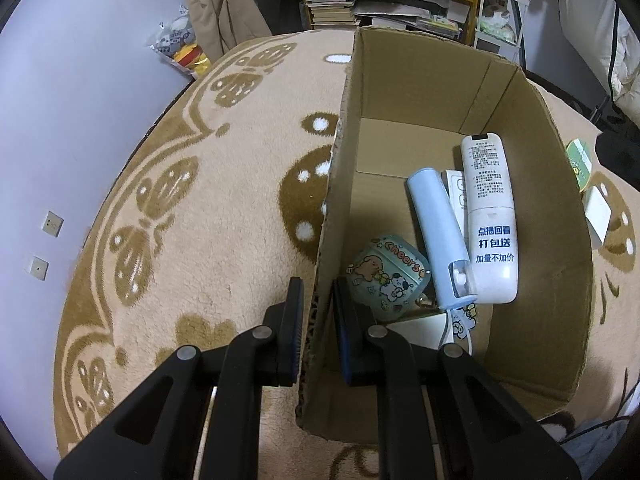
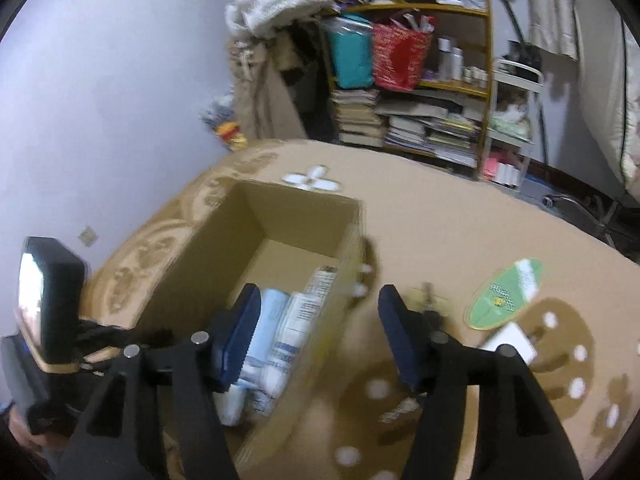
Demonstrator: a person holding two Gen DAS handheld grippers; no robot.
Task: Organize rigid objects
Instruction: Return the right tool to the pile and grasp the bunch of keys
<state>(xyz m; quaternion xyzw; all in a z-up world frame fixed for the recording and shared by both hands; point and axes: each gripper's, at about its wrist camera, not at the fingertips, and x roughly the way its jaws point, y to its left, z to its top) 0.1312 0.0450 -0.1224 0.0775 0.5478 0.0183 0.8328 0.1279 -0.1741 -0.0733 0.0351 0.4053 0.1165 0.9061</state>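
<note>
An open cardboard box [image 1: 424, 88] stands on the rug. My left gripper [image 1: 318, 312] is shut on its left wall, one finger outside and one inside. Inside the box lie a white remote [image 1: 490, 220], a light blue tube-shaped device [image 1: 438, 232], a cartoon-printed earbud case [image 1: 386, 276] and a white charger [image 1: 424, 330]. In the right wrist view my right gripper [image 2: 320, 296] stands open above the right wall of the box [image 2: 344, 256], with nothing held. The remote [image 2: 298, 320] and the blue device [image 2: 268, 320] show below its left finger.
On the rug right of the box lie a green oval fan [image 2: 506, 294], a white flat block [image 2: 510, 342] and a small dark metal item [image 2: 430, 304]. A cluttered shelf [image 2: 420, 92] stands at the back beyond the beige patterned rug [image 1: 200, 220].
</note>
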